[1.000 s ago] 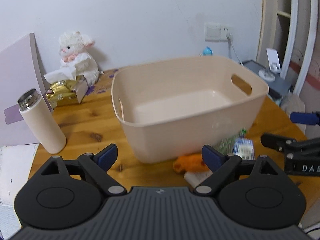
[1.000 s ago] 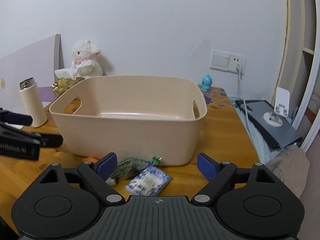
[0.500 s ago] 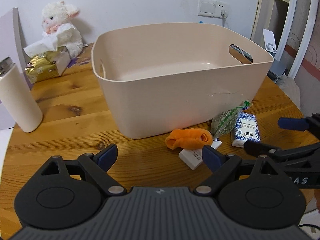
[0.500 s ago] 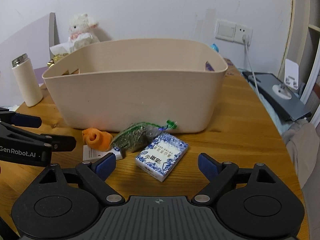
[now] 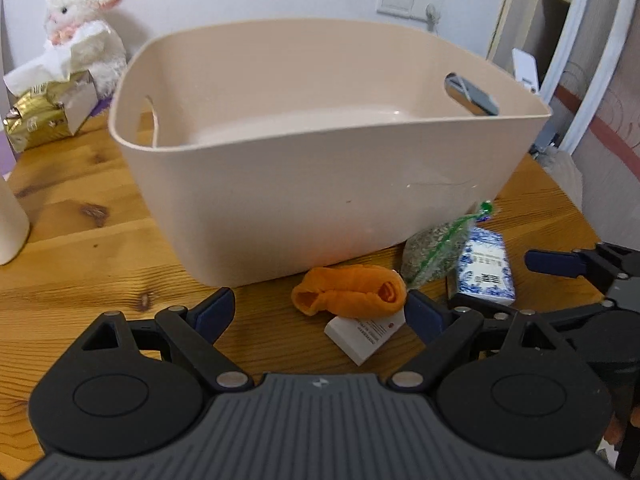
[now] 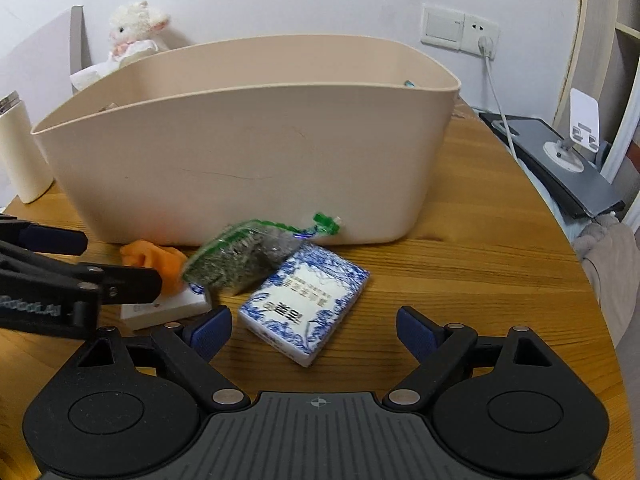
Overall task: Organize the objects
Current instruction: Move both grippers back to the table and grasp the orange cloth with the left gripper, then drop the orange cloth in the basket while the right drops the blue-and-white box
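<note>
A beige plastic bin (image 5: 304, 184) (image 6: 248, 160) stands in the middle of the wooden table, nothing visible inside it. In front of it lie an orange cloth roll (image 5: 350, 290) (image 6: 156, 260), a small white box (image 5: 366, 334) (image 6: 164, 310) under it, a clear bag of green-grey bits (image 5: 436, 250) (image 6: 240, 258) and a blue-and-white patterned box (image 5: 484, 272) (image 6: 306, 306). My left gripper (image 5: 318, 314) is open, low over the table, just short of the orange roll. My right gripper (image 6: 314, 330) is open, the patterned box lying between its fingertips.
A white bottle (image 6: 20, 152) stands at the left. Behind the bin sit a plush lamb (image 5: 82, 36) and a gold tissue pack (image 5: 44, 116). A dark flat device (image 6: 560, 164) with a white stand lies off the table's right edge, a cable running to a wall socket (image 6: 478, 34).
Both grippers have come down and closer to the items in front of the bin. The items now look larger and lie right at the fingertips. Both stay open.
</note>
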Action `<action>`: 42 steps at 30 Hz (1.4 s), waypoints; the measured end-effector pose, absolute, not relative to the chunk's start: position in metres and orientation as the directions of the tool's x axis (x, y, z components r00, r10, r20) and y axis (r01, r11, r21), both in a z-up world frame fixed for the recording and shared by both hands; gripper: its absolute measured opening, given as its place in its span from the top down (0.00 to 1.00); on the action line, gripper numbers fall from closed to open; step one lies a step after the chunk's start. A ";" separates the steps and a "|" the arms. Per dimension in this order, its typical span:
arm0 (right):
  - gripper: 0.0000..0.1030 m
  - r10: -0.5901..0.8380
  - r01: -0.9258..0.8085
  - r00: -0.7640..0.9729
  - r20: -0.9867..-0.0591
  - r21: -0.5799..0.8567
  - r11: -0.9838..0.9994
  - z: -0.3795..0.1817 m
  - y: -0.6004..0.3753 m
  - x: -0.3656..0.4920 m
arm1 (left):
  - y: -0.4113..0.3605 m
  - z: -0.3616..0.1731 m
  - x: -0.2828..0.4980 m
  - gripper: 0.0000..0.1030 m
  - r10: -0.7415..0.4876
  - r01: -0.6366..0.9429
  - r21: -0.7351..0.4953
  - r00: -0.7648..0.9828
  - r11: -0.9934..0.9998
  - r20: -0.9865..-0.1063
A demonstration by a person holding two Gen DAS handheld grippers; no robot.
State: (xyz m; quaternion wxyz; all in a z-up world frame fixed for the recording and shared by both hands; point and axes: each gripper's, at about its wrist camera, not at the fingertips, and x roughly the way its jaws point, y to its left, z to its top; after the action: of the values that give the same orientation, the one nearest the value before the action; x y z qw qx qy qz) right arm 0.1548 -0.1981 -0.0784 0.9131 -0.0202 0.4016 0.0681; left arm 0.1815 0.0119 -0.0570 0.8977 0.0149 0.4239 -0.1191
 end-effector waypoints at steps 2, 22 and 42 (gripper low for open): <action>0.12 0.110 -0.131 0.667 -0.737 0.029 0.991 -0.080 -0.203 0.156 | 0.011 -0.062 0.187 0.14 -0.204 0.217 -0.086 0.606 0.972 -0.769; 0.48 0.124 -0.143 0.667 -0.735 0.037 0.989 -0.080 -0.205 0.163 | 0.007 -0.060 0.189 0.88 -0.309 0.261 -0.189 0.571 0.947 -0.761; 0.56 0.140 -0.144 0.754 -0.641 0.047 0.988 -0.031 -0.218 0.112 | 0.024 -0.018 0.143 0.92 -0.264 0.241 -0.134 0.665 0.961 -0.699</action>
State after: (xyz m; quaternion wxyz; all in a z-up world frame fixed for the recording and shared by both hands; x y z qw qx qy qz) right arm 0.1117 -0.2177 -0.0312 0.9365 -0.0028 0.3422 0.0758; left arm 0.1431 0.0236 -0.0181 0.9123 -0.0147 0.3852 -0.1385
